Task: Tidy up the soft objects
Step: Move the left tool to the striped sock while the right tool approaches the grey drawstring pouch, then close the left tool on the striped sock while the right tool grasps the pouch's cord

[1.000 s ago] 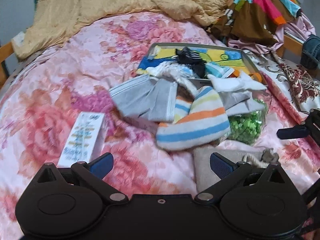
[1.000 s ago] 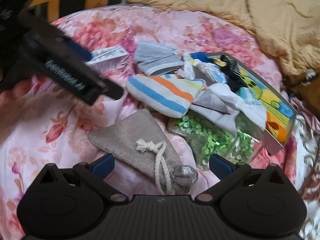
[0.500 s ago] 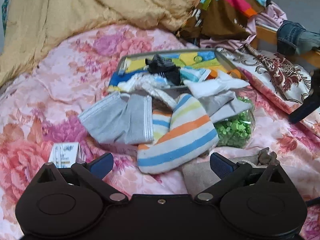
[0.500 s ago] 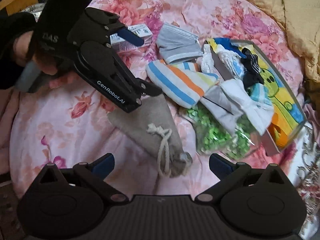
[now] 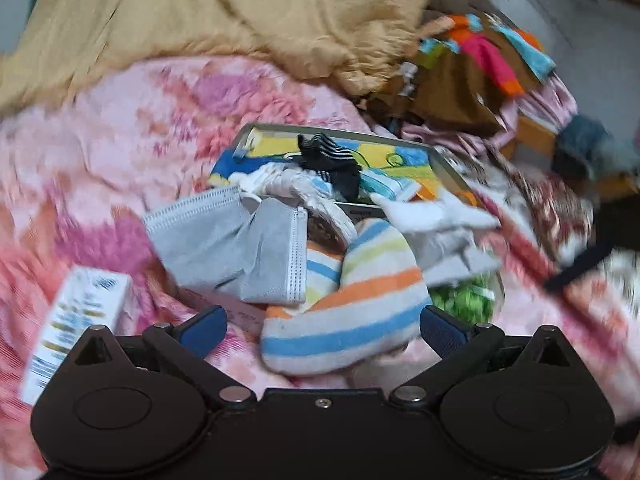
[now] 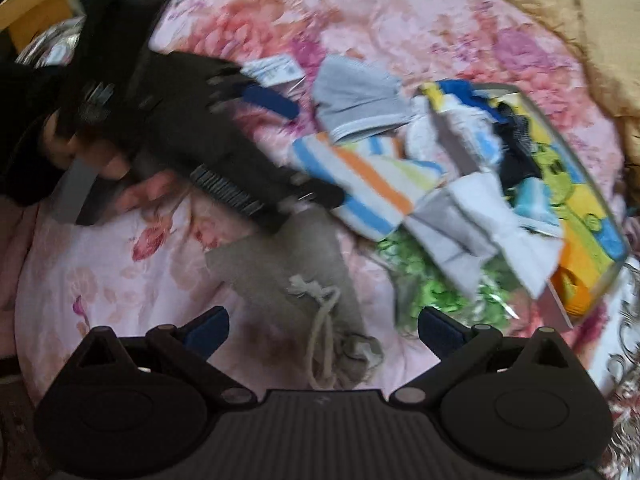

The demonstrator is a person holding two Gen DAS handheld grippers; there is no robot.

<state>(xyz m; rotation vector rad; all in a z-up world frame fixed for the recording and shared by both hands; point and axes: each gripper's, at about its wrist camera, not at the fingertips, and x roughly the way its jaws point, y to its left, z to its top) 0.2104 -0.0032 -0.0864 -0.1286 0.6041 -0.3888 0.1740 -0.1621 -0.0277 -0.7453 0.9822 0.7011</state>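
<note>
A pile of soft things lies on the pink floral bedspread. A striped sock lies right in front of my open left gripper, between its fingers. Behind it lie a grey face mask, white and grey socks, a black sock and a colourful tray. My right gripper is open above a grey drawstring pouch. The striped sock and the tray also show in the right wrist view. The left gripper reaches in there from the left.
A white box lies at the left. A bag of green pieces sits under the socks. A tan blanket and a heap of colourful clothes lie at the back. A wooden bed frame edges the bed.
My left gripper has moved closer to the striped sock, which now sits between its fingers. My right gripper has shifted slightly; both views are blurred by motion.
</note>
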